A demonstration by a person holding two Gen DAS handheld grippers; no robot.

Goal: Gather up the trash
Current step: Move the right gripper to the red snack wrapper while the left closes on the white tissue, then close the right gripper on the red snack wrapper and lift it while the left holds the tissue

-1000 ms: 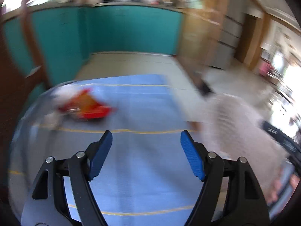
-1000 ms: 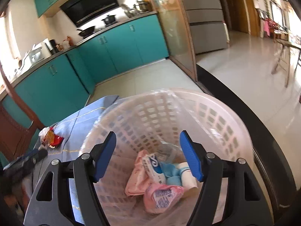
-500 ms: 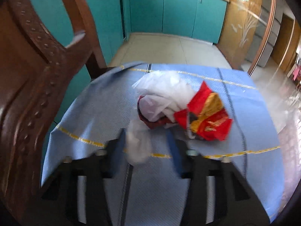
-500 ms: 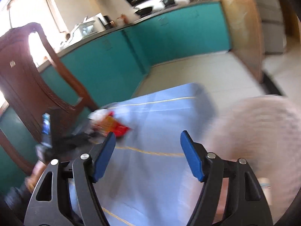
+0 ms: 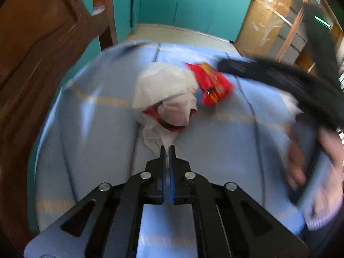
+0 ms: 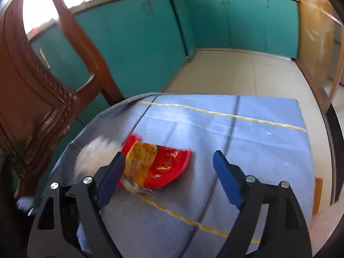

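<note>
A crumpled white plastic bag with a red-rimmed item inside lies on the blue tablecloth. My left gripper is shut on the bag's near tail. A red and orange snack wrapper lies beside the bag, to its right. In the right wrist view the wrapper sits just ahead of my right gripper, which is open and empty above it; the white bag is a blur to its left. The right gripper's black body shows blurred at the right of the left wrist view.
A carved wooden chair stands at the table's left edge. Teal kitchen cabinets and tiled floor lie beyond the table. The tablecloth extends to the right.
My left gripper has closed on the white bag's tail. My right gripper has swung from the basket side toward the red wrapper and now hovers over it, still open.
</note>
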